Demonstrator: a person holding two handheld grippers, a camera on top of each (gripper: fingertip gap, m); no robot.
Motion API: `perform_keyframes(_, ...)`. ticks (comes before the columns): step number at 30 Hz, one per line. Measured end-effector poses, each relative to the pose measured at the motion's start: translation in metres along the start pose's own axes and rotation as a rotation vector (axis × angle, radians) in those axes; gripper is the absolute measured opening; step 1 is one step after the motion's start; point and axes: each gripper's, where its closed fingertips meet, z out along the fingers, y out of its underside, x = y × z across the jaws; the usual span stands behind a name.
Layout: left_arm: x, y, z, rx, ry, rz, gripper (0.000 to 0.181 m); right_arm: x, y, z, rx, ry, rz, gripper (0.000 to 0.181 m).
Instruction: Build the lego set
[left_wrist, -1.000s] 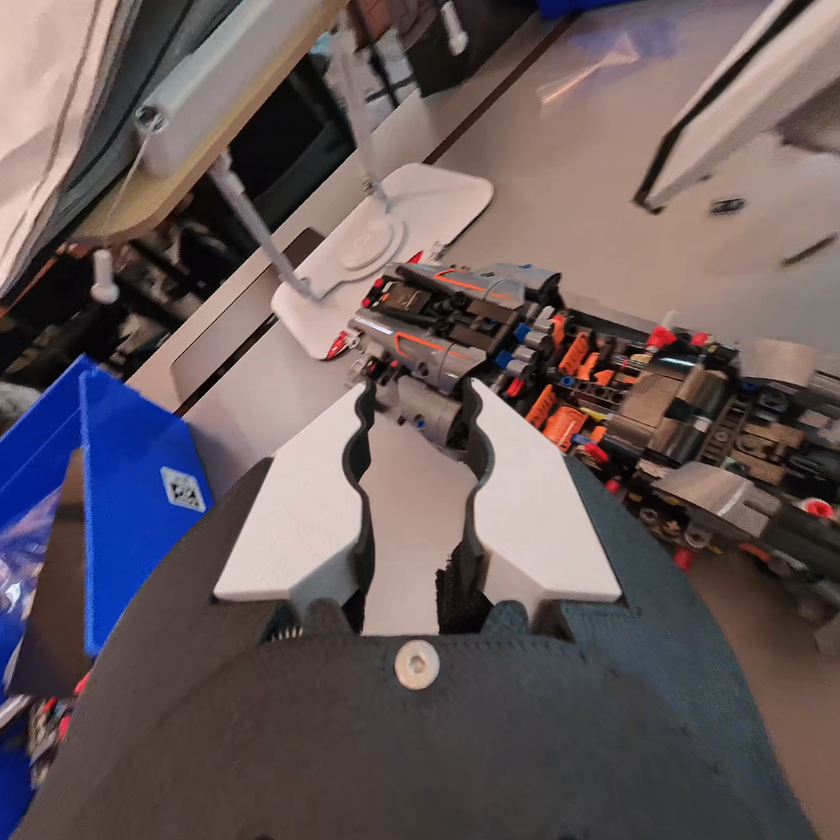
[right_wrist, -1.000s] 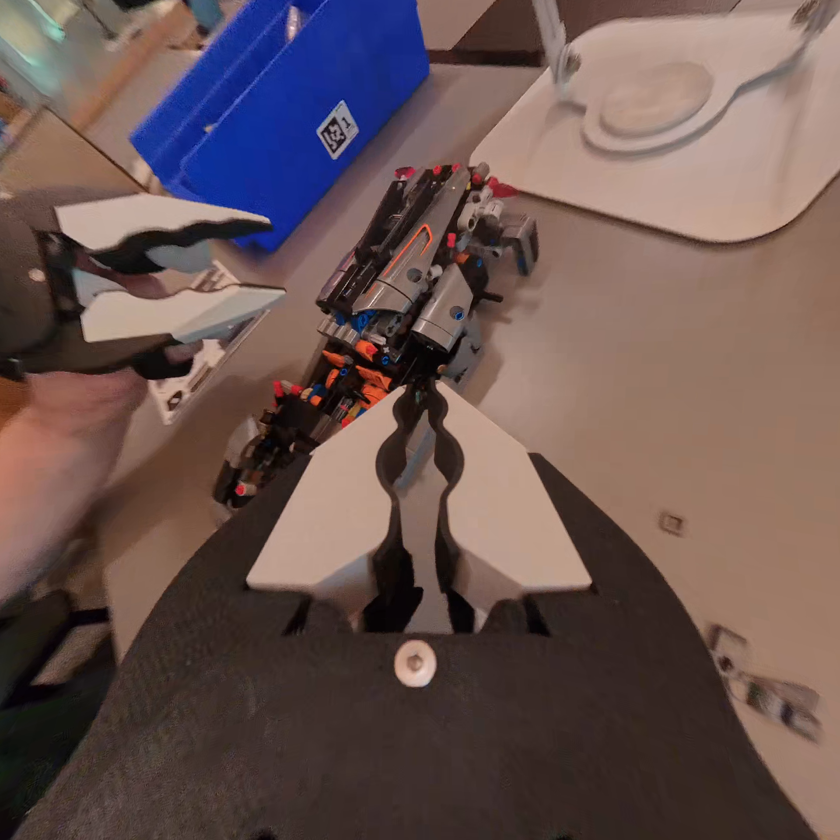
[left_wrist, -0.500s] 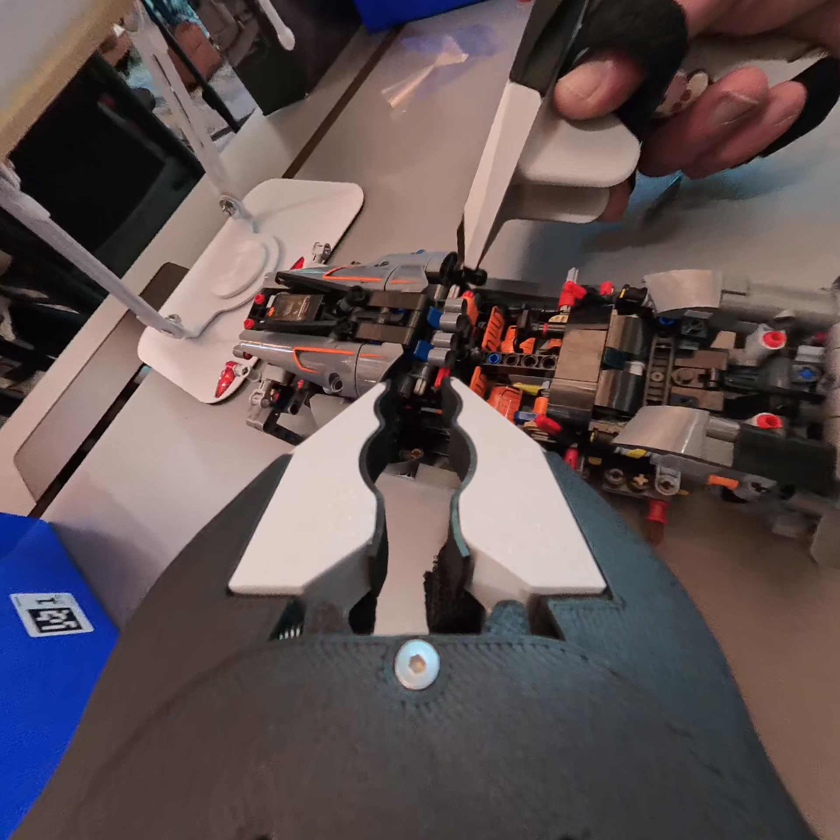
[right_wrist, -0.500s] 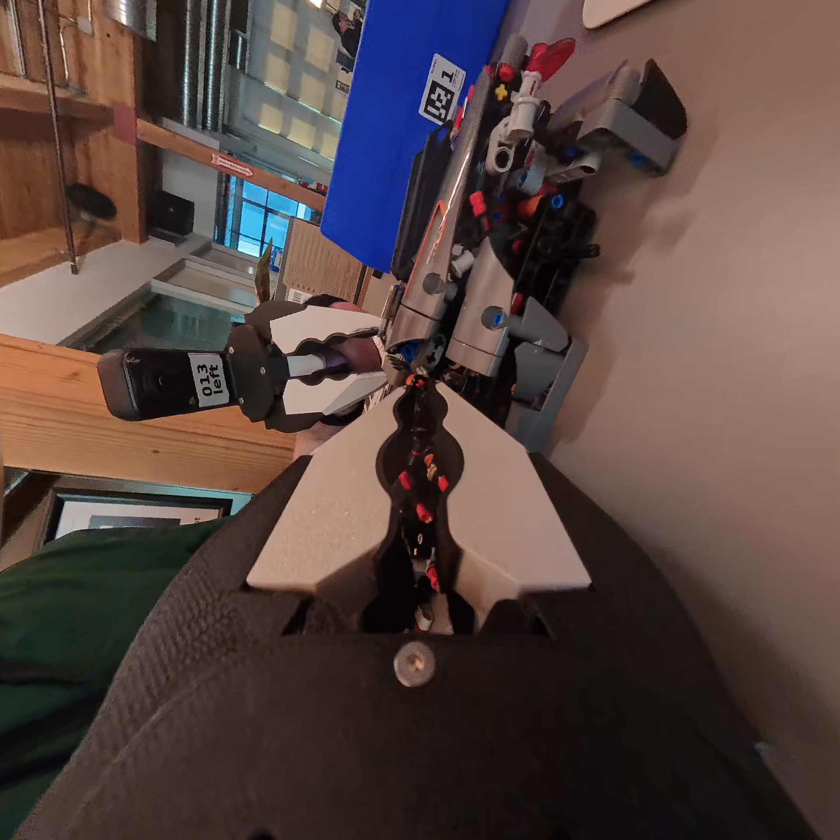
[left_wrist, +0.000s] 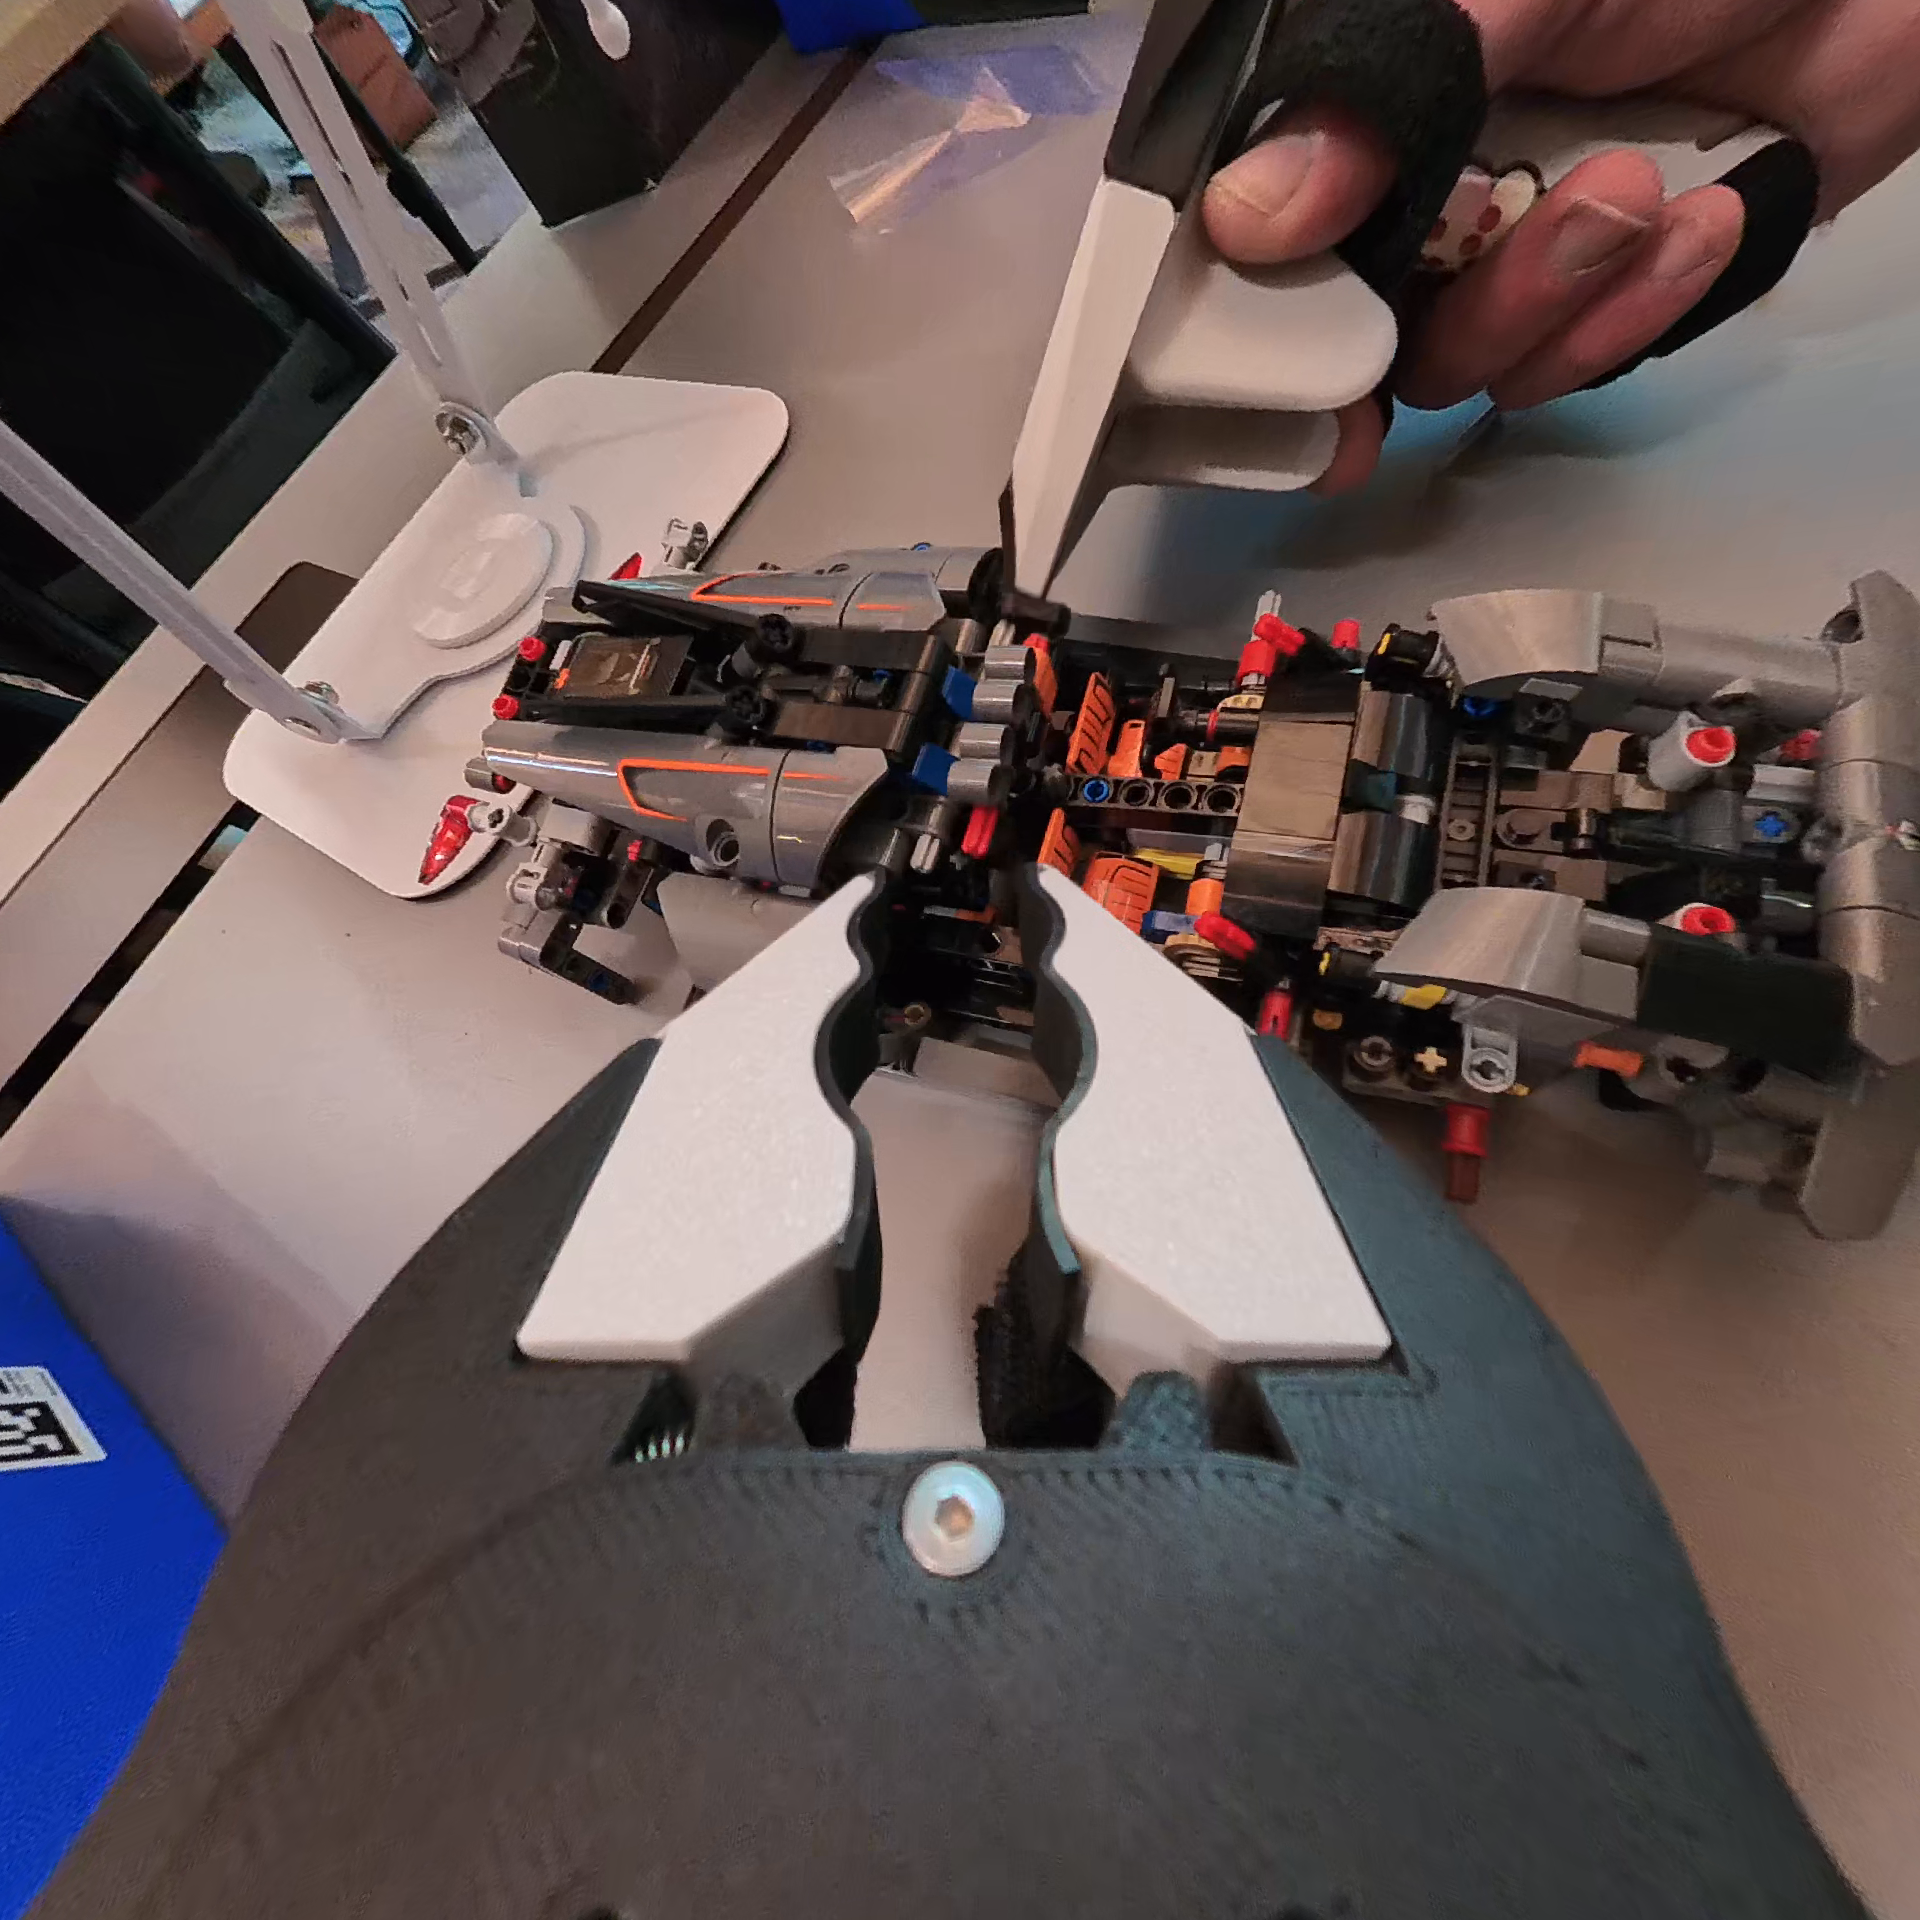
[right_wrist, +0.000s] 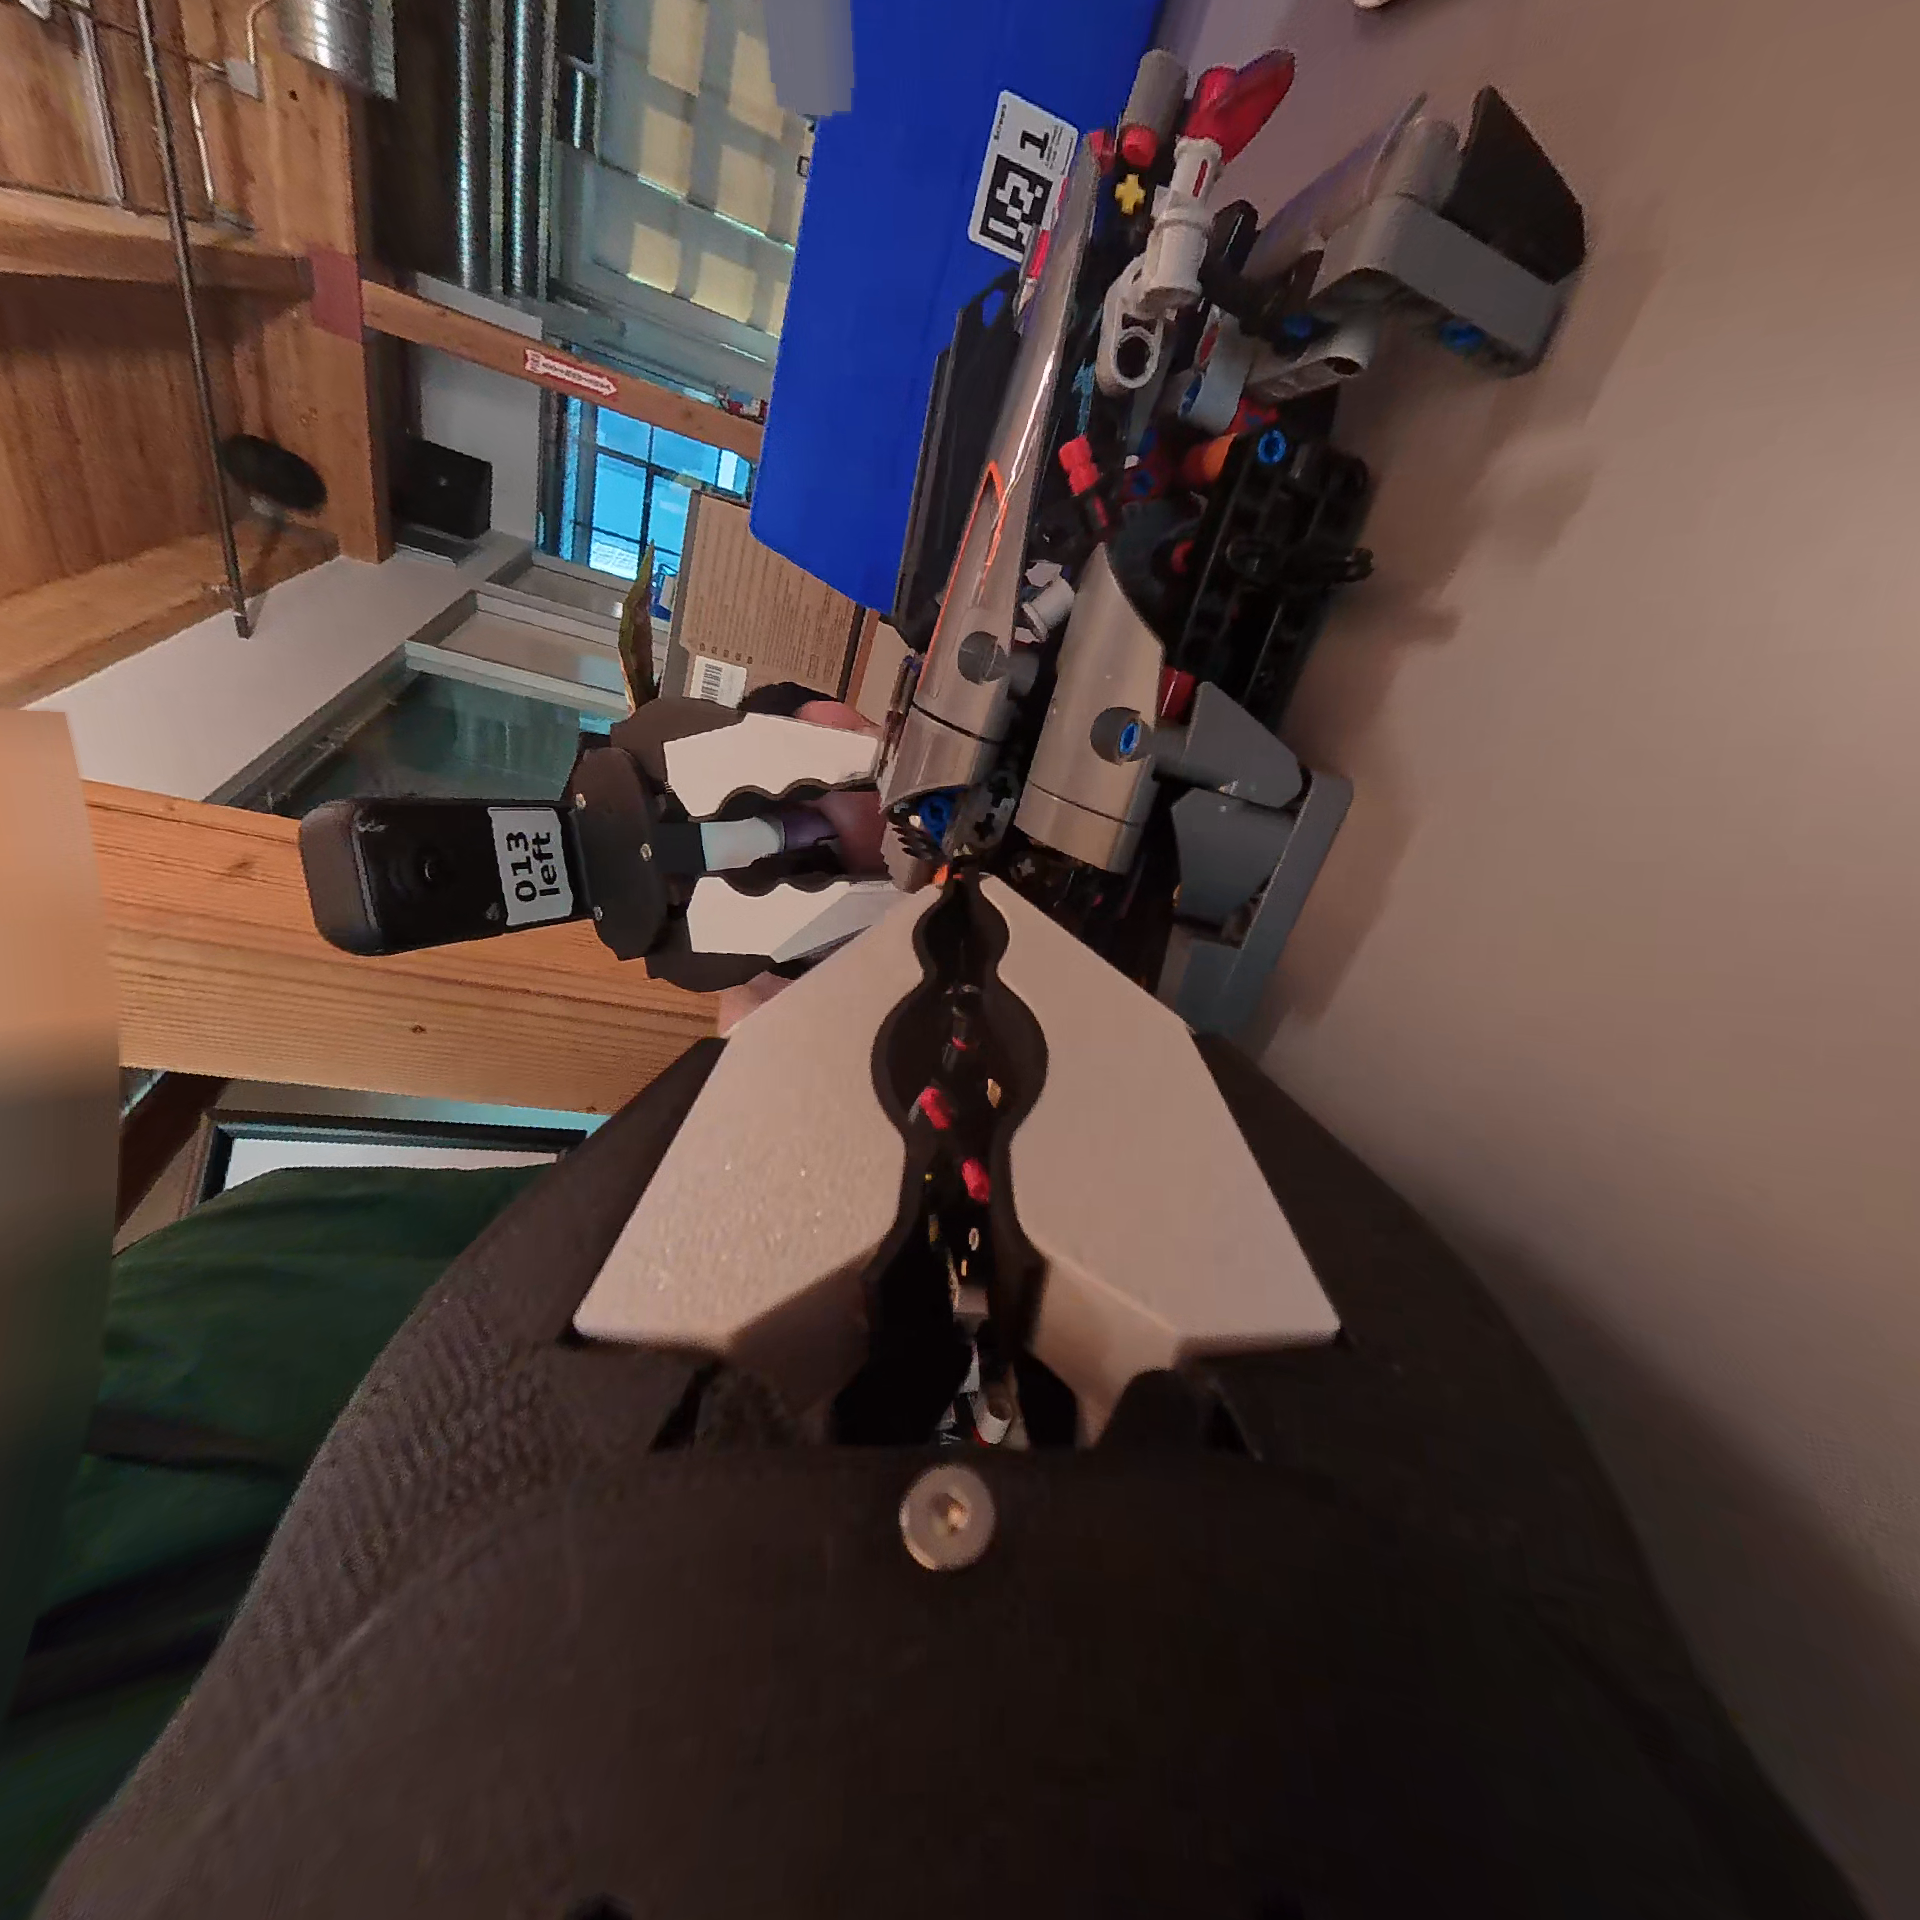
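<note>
Right claw (right_wrist: 961, 894) comes in from above with its fingers nearly together, tips pinching a small black pin (left_wrist: 1034, 608) at the far edge of the Lego car model (left_wrist: 1143, 769), apparently to seat it. Left claw (left_wrist: 951, 894) hovers open against the model's near flank, likely bracing it on the desk (left_wrist: 312, 1060).
</note>
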Motion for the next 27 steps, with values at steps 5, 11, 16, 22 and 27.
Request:
perform_keyframes(5, 0.0002, -0.0025, -0.0005, 0.001, -0.013, 0.015, 0.022, 0.0003, -0.0008, 0.0006, 0.019, 0.001, -0.011, 0.0)
perform_keyframes(11, 0.0002, -0.0031, 0.0015, -0.017, -0.039, 0.025, 0.021, 0.0029, -0.0004, -0.0002, 0.041, 0.011, -0.011, 0.0)
perform_keyframes(16, -0.0018, -0.002, 0.002, -0.023, -0.048, 0.014, 0.02, 0.0021, -0.0019, 0.0013, 0.039, 0.0, -0.006, 0.0)
perform_keyframes(22, -0.0048, -0.002, 0.003, -0.026, -0.061, -0.015, 0.02, 0.0039, -0.0032, 0.0019, 0.036, -0.001, 0.001, 0.0)
perform_keyframes(27, -0.0071, -0.0013, 0.0027, -0.045, -0.074, -0.041, 0.02, 0.005, -0.0023, 0.0034, 0.025, -0.002, 0.006, 0.0)
